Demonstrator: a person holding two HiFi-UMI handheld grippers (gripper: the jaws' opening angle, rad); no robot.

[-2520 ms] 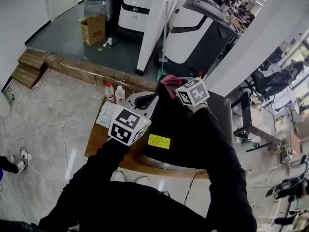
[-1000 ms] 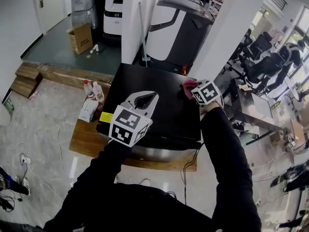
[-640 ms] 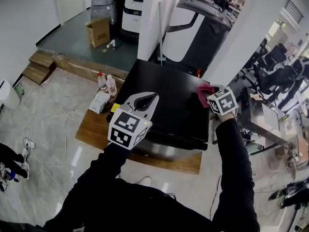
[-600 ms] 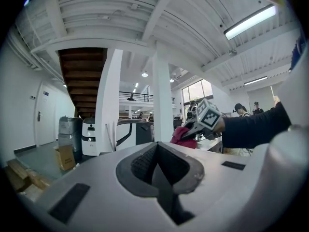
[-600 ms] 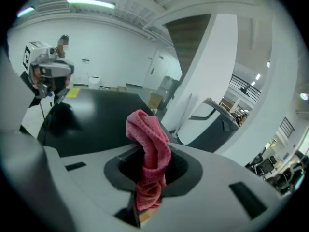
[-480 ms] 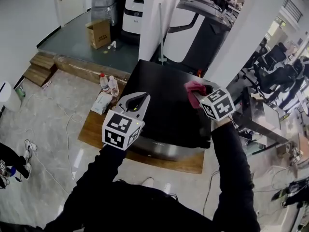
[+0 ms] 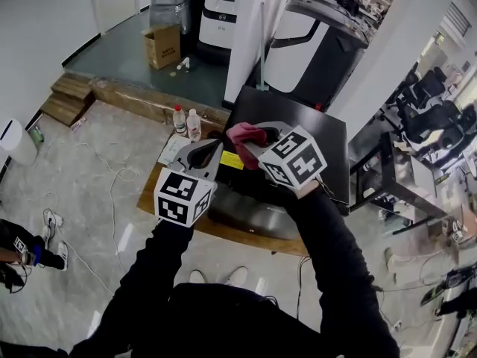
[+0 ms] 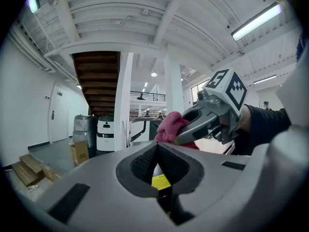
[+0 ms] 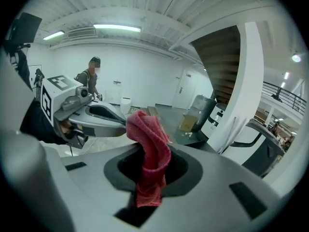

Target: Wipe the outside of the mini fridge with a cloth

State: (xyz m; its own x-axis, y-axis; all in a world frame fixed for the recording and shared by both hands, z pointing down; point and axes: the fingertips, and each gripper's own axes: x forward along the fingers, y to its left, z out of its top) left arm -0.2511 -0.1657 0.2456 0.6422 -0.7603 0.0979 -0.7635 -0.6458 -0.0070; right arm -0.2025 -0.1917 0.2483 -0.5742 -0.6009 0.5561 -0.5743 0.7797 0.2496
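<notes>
In the head view, most of the mini fridge (image 7: 305, 118) is hidden behind the left tool (image 7: 216, 145), the right tool (image 7: 251, 142) and the person's black sleeves (image 7: 328, 245); its front cannot be seen. Whether the cloth (image 7: 244, 133) touches the fridge cannot be told. In the right gripper view the cloth's lower end drops into the dark recess between the jaws, out of sight. The print on the yellow label (image 7: 232, 160) is too small to read, as are the labels of the two bottles (image 7: 186, 121). The low wooden table (image 7: 253, 237) is partly covered. A second person (image 7: 19, 256) is cut off by the left edge.
</notes>
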